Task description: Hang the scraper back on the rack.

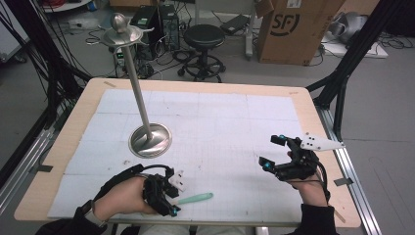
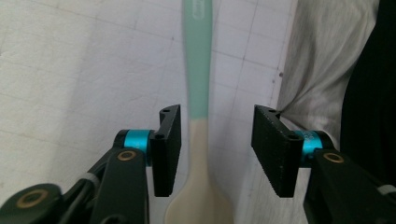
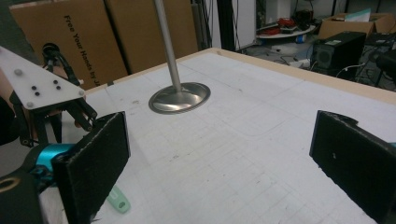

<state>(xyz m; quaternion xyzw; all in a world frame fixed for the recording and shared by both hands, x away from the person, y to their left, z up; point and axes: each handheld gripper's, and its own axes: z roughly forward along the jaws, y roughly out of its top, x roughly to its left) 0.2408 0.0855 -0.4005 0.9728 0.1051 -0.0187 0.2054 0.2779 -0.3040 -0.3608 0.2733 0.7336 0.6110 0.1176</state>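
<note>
- Table (image 1: pixel 293 105) is carrying a metal stand (image 1: pixel 149 139) at left-centre.
- Right gripper (image 1: pixel 274 152) is hovering released, jaws wide.
- Left gripper (image 1: pixel 172 199) is straddling the spoon (image 2: pixel 198 116), pads not pressing.
- Spoon is lying flat near the table's front edge.

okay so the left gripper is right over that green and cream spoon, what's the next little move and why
Probably close the left hand-held gripper the rest of the way on the spoon. Its handle already lies between the pads, roughly centred, with a gap on each side, so nothing is pressed yet. The spoon lies flat on the table mat, so a grip should come before any lift.
</note>
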